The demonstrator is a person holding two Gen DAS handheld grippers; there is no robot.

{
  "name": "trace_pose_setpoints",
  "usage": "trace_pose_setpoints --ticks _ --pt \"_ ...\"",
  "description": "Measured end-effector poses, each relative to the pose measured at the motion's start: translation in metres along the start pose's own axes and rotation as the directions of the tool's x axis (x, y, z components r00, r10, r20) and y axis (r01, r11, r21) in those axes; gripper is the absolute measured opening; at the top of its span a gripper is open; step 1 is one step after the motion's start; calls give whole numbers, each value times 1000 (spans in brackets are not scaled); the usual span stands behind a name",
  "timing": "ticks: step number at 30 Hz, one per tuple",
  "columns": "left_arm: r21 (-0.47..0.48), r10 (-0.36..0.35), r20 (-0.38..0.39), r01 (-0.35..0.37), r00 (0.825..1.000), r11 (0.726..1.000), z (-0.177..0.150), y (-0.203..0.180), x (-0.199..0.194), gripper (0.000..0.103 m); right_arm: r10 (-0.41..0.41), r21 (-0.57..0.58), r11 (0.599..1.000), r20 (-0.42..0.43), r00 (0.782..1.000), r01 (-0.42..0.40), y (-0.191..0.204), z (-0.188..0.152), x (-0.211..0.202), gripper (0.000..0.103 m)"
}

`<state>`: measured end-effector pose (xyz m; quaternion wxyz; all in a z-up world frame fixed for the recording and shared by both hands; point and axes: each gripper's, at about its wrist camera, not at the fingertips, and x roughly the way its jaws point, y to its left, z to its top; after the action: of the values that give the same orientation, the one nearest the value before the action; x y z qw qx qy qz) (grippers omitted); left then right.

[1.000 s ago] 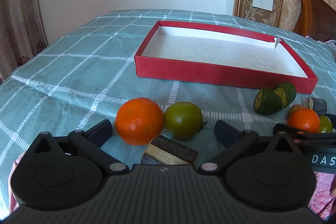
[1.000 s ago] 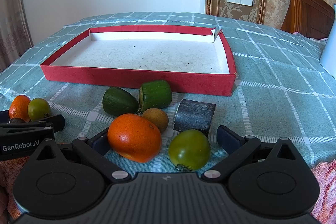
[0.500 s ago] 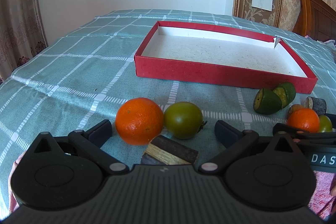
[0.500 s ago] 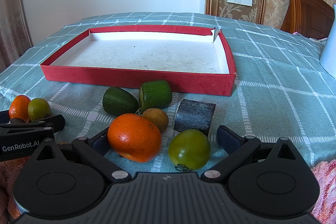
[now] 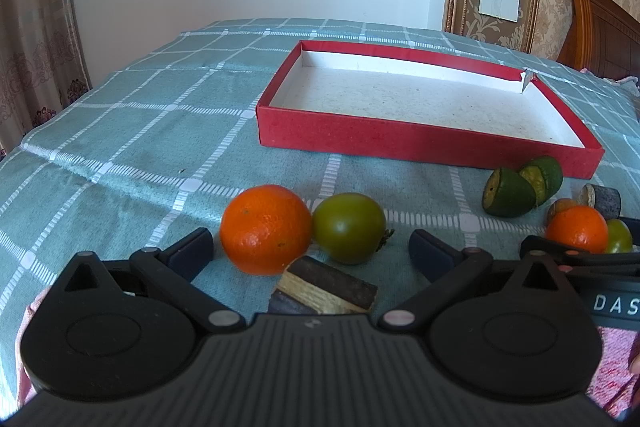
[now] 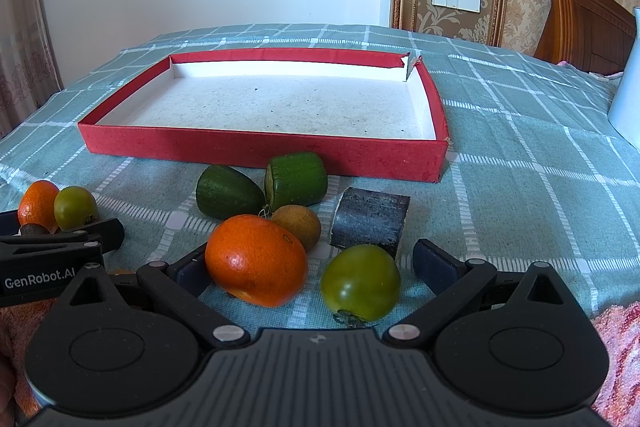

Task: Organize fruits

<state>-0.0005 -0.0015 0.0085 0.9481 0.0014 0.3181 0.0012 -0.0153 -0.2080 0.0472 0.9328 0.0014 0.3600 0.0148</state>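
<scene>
Fingers of the left gripper [image 5: 310, 249] stood wide apart around an orange [image 5: 265, 229] and a green tomato [image 5: 349, 227], with a dark wood-grained block [image 5: 324, 291] lying just before the gripper's body. Neither finger touched the fruit. The right gripper [image 6: 310, 261] was likewise spread, its fingers flanking a second orange [image 6: 256, 265] and a second green tomato [image 6: 361, 282]; the left-hand pad sat very close to that orange, though contact could not be made out.

Nothing had changed over the last second: both views matched the earlier ones in every placing, so neither gripper had advanced, closed or lifted (a pause, it seemed, before the first grasp). For the task that meant no progress yet. The red tray [image 6: 260, 149] lay empty on the checked bedspread [image 6: 520, 163], beyond all the fruit.

Between the right gripper and the tray lay two green cut pieces [image 6: 260, 187] side by side, a small brownish fruit [image 6: 298, 225] touching the orange's far side, and a dark cylinder [image 6: 370, 223] beside it. All of it was still outside the tray.

As a judgement, each gripper would need to centre on one fruit before closing, since two sat within each span and a plain squeeze might push them together or roll one away.
</scene>
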Motion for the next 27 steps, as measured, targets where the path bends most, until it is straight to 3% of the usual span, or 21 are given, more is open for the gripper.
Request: trace_pose_setpoints --ticks 27 --pt "-1 4 2 -4 1000 1000 -1 -1 -1 103 -1 -1 1000 0 1000 1 0 0 0 103"
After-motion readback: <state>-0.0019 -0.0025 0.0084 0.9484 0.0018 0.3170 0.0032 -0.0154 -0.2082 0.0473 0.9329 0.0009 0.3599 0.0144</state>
